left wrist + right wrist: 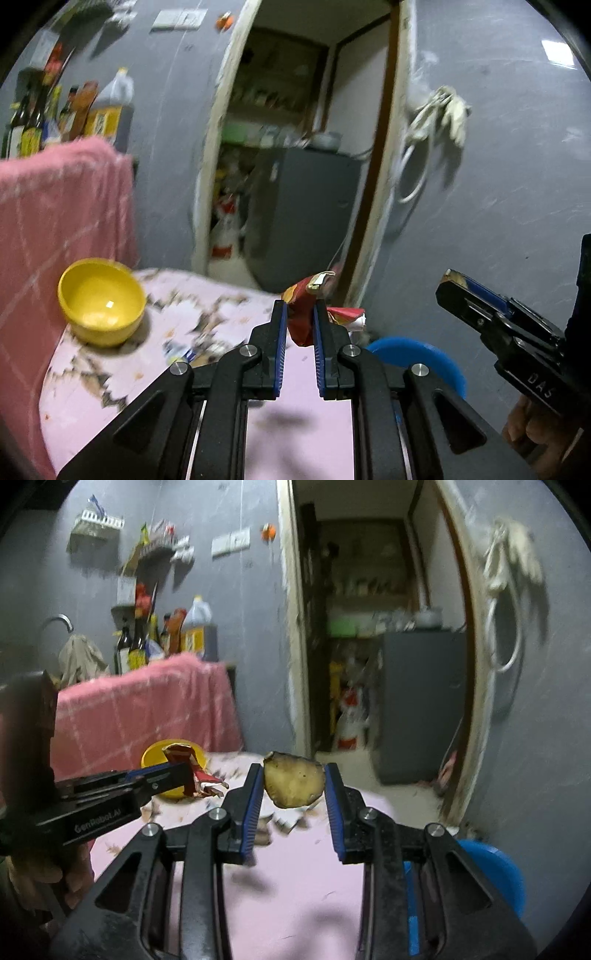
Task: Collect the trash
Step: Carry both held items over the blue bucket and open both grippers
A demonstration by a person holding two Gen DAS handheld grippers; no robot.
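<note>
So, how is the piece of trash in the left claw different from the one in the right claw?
The red wrapper in the left claw is crumpled, printed packaging; the brown peel in the right claw is a flat, rounded, spotted scrap. The wrapper sticks out past the fingertips; the peel spans the gap. Both are clamped above the pink table.

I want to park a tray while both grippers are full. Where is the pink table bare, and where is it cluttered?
The near part of the pink tabletop, under the grippers, is bare. Farther back it is crowded: the yellow plastic bowl sits toward the pink checked cloth, with torn scraps strewn from beside the bowl across the far half.
</note>
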